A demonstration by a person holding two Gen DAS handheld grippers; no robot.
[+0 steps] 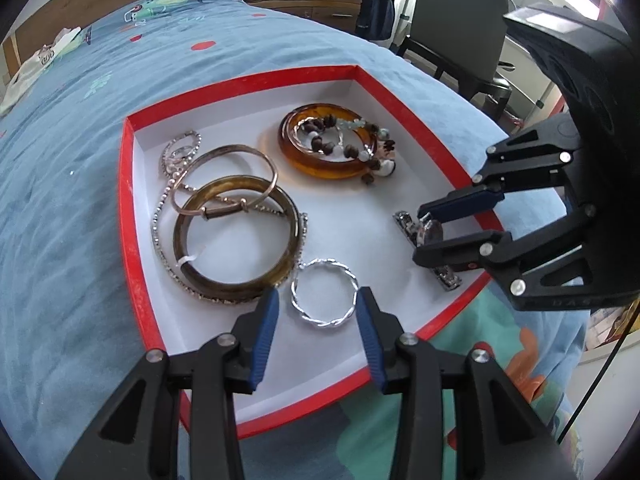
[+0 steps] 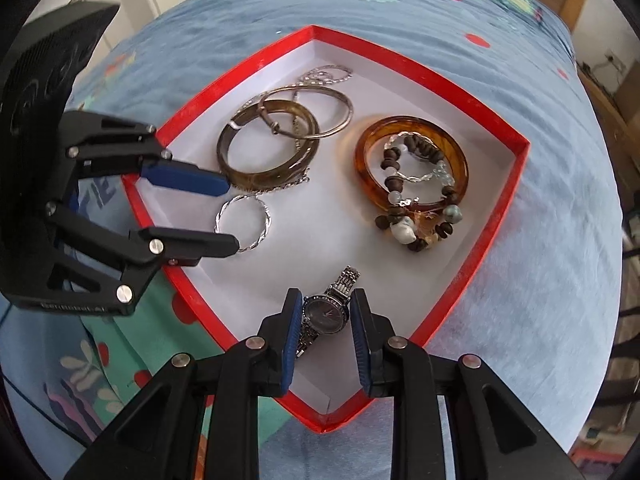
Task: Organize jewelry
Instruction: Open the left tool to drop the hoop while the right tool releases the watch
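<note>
Nearest our lens, the right gripper point(image 2: 324, 316) straddles a silver watch point(image 2: 325, 312), its pads just off the case, so we read it as open around it; the strap's lower end is hidden behind a finger. Our left gripper point(image 1: 316, 308) stands open around a twisted silver ring point(image 1: 324, 294) without pressing it. Both lie on the white floor of a red-rimmed box point(image 2: 496, 216) on a blue bedspread point(image 2: 540, 128). Further in, an amber bangle point(image 2: 412, 160) carries a beaded bracelet point(image 2: 416, 216), its tangle of strands hard to separate. An olive bangle point(image 1: 236, 236) overlaps a thin gold bangle point(image 1: 226, 180) and a partly covered rhinestone chain point(image 1: 160, 232).
</note>
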